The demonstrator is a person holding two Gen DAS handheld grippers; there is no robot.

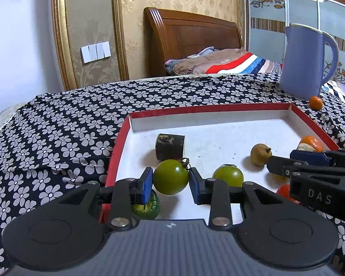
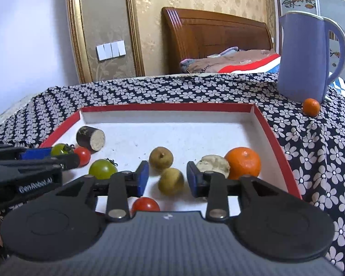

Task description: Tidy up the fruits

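Green tomatoes (image 1: 170, 176), brown longans (image 2: 171, 181) and an orange (image 2: 242, 162) lie in the red tray (image 2: 276, 133).

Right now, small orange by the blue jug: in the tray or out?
Out. The small orange sits on the floral cloth at the base of the blue jug, beyond the red tray rim.

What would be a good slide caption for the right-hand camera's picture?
Right gripper open around a brown fruit in the red-rimmed tray, tomatoes and an orange nearby.
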